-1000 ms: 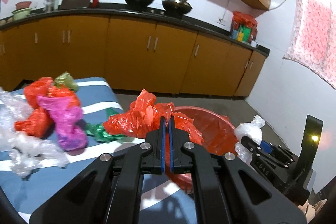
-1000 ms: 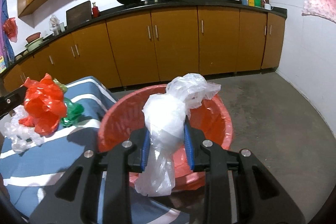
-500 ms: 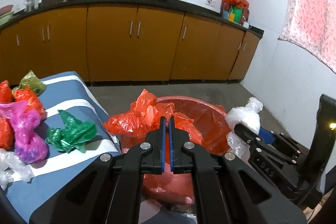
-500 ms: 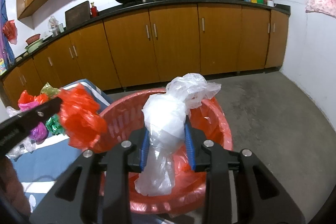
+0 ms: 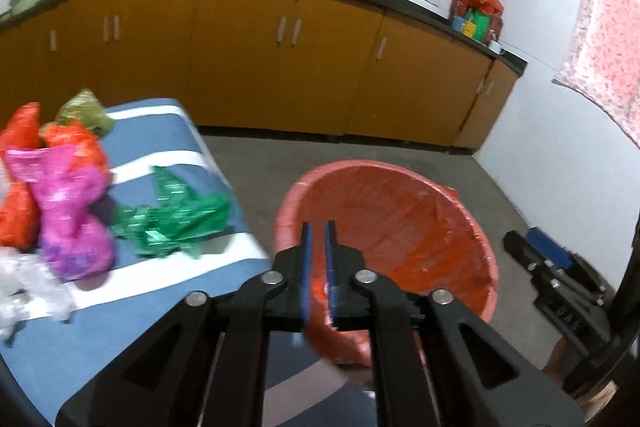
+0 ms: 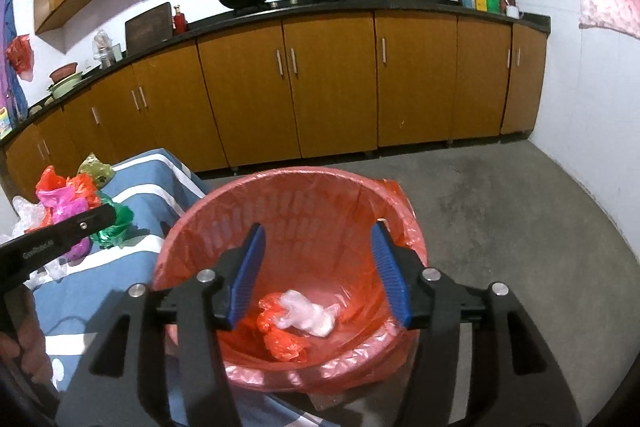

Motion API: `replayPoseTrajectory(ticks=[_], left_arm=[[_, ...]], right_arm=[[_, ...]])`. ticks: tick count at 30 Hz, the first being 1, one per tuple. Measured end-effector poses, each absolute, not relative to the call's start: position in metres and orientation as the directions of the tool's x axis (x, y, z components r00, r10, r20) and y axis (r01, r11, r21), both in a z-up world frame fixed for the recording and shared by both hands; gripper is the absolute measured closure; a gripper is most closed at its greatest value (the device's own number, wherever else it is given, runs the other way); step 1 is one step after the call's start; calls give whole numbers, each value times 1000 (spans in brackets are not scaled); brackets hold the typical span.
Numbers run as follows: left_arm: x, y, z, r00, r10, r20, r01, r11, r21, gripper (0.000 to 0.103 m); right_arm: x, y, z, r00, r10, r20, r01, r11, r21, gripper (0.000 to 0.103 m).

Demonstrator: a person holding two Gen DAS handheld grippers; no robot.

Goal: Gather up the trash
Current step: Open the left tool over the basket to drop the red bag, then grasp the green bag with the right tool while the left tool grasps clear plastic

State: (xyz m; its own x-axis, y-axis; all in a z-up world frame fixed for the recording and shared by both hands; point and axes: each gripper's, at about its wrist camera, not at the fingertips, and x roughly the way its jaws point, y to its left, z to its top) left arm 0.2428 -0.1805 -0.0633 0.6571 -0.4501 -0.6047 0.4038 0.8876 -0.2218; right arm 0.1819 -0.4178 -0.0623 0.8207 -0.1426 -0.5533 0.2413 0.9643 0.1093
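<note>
A red bin (image 6: 288, 195) lined with a red bag stands on the floor beside the table; it also shows in the left wrist view (image 5: 400, 203). A red bag (image 6: 280, 335) and a white bag (image 6: 306, 315) lie at its bottom. My right gripper (image 6: 318, 271) is open and empty above the bin. My left gripper (image 5: 316, 259) is empty, its jaws a narrow gap apart, by the bin's near rim. On the blue striped table (image 5: 160, 131) lie a green bag (image 5: 176, 219), a pink bag (image 5: 68, 215), orange bags (image 5: 76, 143) and clear plastic (image 5: 28, 287).
Orange kitchen cabinets (image 6: 332, 83) with a black counter run along the back wall. Grey concrete floor (image 6: 500, 195) lies right of the bin. The left gripper's arm (image 6: 52, 243) reaches in over the table in the right wrist view.
Both grippers let go: the red bag and the white bag dropped into the bin. The right jaws opened wide; the left jaws parted slightly.
</note>
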Motion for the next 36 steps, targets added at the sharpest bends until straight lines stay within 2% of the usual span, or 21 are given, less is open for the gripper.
replayPoseTrajectory(ticks=[1, 3, 12, 16, 19, 22, 28, 32, 36], left_arm=[[238, -170, -61, 677, -427, -600, 383, 900, -208, 64], [227, -153, -58, 716, -386, -582, 350, 919, -178, 53], [190, -45, -48, 841, -132, -525, 127, 991, -47, 50], [178, 8, -49, 865, 5, -501, -10, 1000, -8, 42], [177, 42, -54, 857, 79, -510, -92, 996, 0, 39], [177, 71, -60, 846, 129, -517, -155, 988, -8, 35], [181, 112, -70, 839, 170, -517, -227, 973, -49, 28], [187, 120, -72, 850, 159, -503, -216, 975, -56, 22], [197, 117, -77, 848, 142, -511, -193, 980, -47, 21]], right_arm=[[182, -413, -59, 827, -130, -546, 227, 967, 113, 44], [182, -406, -53, 839, -102, -535, 197, 973, 124, 43], [198, -326, -42, 856, 62, -513, 17, 989, 146, 41], [215, -286, -45, 844, 125, -522, -51, 987, 155, 41], [234, -261, -53, 827, 151, -542, -74, 984, 161, 41], [254, -241, -62, 812, 143, -565, -63, 985, 159, 36], [295, -221, -80, 789, 105, -605, -14, 988, 153, 31], [319, -216, -89, 781, 55, -622, 28, 992, 122, 20], [339, -211, -101, 747, 63, -662, 26, 992, 124, 19]])
